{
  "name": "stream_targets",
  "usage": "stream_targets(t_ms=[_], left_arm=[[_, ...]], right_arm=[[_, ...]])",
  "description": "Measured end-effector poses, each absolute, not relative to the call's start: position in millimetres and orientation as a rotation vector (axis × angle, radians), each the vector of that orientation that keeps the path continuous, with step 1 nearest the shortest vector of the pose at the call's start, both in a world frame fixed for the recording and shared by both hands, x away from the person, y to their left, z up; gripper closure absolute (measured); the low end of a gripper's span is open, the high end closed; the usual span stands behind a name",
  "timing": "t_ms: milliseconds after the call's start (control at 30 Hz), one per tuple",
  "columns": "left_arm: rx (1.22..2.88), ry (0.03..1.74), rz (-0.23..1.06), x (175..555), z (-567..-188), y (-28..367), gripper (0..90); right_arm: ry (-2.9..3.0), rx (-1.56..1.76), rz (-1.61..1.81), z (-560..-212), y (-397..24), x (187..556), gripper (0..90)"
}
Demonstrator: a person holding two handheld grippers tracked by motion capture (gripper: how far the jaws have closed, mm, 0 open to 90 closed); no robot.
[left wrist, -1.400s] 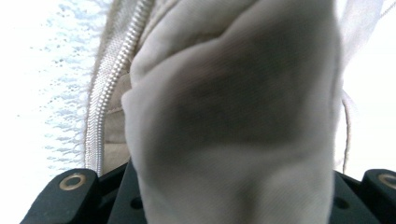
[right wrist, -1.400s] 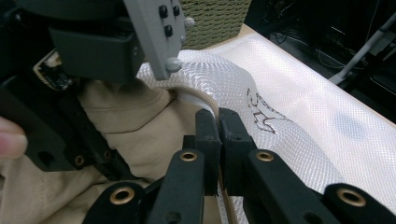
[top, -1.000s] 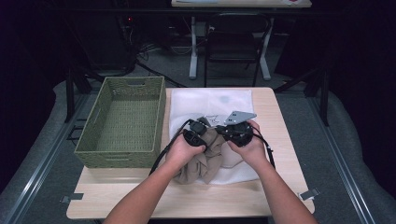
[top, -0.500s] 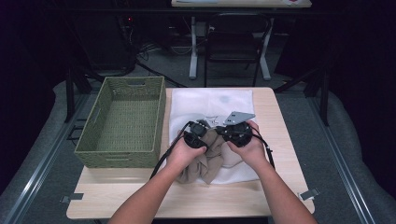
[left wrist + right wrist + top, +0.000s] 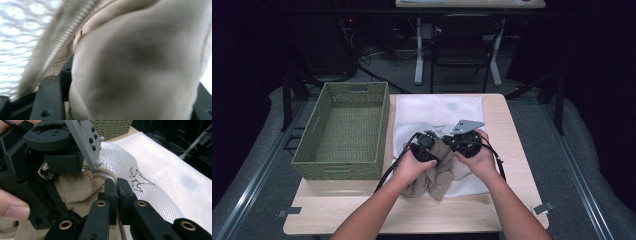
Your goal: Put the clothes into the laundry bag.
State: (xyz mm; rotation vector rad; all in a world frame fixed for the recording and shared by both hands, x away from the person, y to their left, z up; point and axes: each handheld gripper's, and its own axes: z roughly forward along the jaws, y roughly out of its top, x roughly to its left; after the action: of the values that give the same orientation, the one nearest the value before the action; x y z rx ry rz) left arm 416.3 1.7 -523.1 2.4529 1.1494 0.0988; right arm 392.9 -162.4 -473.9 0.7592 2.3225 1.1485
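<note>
Beige, soft-looking cloth bulges between the black jaws of the left gripper (image 5: 426, 148): in the left gripper view this tan garment (image 5: 140, 65) swells up in a rounded, shadowed fold, with a ribbed zipper edge running slantwise at the upper left and white mesh behind it. Those jaws have just been opening, and they stand apart with the fabric between them rather than clamped on it. The right gripper (image 5: 116, 185) has its jaws pressed together, and in the right gripper view a thin tan edge of the garment, a cord-like seam, passes between the closed fingers, so it pinches that edge. From the high view the garment (image 5: 443, 176) lies crumpled in a loose heap at the near middle of the wooden table (image 5: 512, 120), under and between the two hands, its colour a dull sandy brown, its surface creased in several folds. It rests on a white mesh bag (image 5: 437, 112) spread flat across the table, marked with a small dark scribble-like print and a faint round spot. Just to the left of the bag stands a green woven basket (image 5: 312, 145), rectangular, with a handle slot in its side wall.
</note>
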Motion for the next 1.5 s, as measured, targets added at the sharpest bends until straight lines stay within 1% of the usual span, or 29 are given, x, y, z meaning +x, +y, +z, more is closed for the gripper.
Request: stream_targets(t_ms=[33, 67, 300, 567, 867, 1133, 1500], left_arm=[[2.444, 1.154, 0.098, 415.1, -524.4, 0.8, 33.0], [2.461, 1.137, 0.096, 415.3, -524.2, 1.6, 32.3], [2.448, 1.111, 0.107, 410.1, -516.6, 3.7, 28.7], [2.445, 1.055, 0.154, 394.8, -504.2, 10.5, 28.5], [2.425, 1.020, 0.146, 380.4, -493.3, 22.8, 27.3], [2.366, 1.007, 0.136, 372.3, -480.7, 32.2, 25.0], [2.380, 0.962, 0.138, 367.0, -462.3, 31.3, 24.6]], right_arm=[[2.323, 0.762, 1.147, -474.3, -162.3, 393.0, 87.7], [2.325, 0.761, 1.146, -474.7, -162.5, 393.4, 87.7], [2.316, 0.775, 1.152, -474.8, -163.7, 394.2, 87.7], [2.318, 0.779, 1.154, -475.0, -164.6, 394.6, 87.7], [2.317, 0.776, 1.155, -474.5, -163.1, 393.4, 87.7], [2.318, 0.767, 1.155, -474.2, -162.1, 393.1, 87.7], [2.319, 0.769, 1.159, -474.1, -162.3, 393.3, 87.7]])
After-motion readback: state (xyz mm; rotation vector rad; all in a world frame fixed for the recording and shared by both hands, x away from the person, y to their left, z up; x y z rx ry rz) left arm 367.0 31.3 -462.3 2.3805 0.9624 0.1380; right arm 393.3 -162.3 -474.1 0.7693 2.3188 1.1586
